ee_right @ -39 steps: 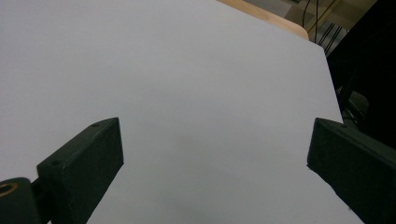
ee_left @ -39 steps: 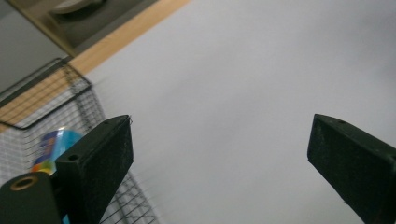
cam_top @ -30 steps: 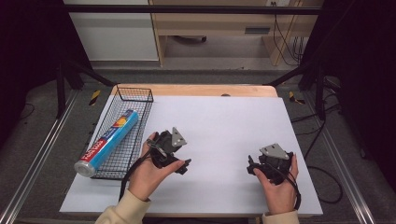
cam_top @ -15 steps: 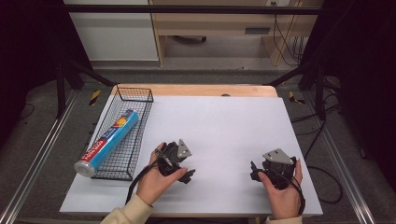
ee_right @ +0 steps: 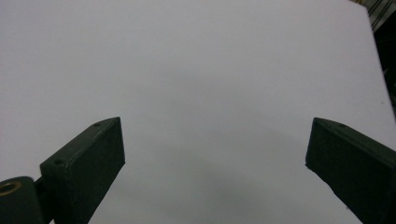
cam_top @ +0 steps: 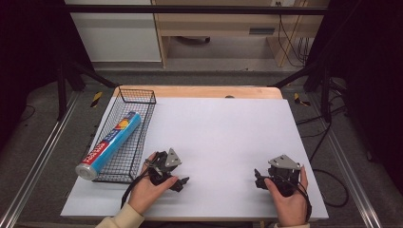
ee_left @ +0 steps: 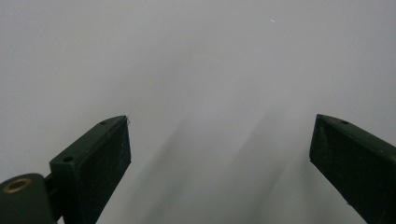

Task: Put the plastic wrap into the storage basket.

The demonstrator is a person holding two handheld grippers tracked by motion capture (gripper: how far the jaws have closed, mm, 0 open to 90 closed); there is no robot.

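L gripper [cam_top: 179,181] + R gripper [cam_top: 259,178] pulled back toward person since a sec ago, now low at near edge of white table [cam_top: 223,128]; looks like work done or resting; both jaws wide open, nothing held; hands curl round grips, jaws point inward; blue tube [cam_top: 110,144] lies in wire basket [cam_top: 142,97], just left of L gripper.
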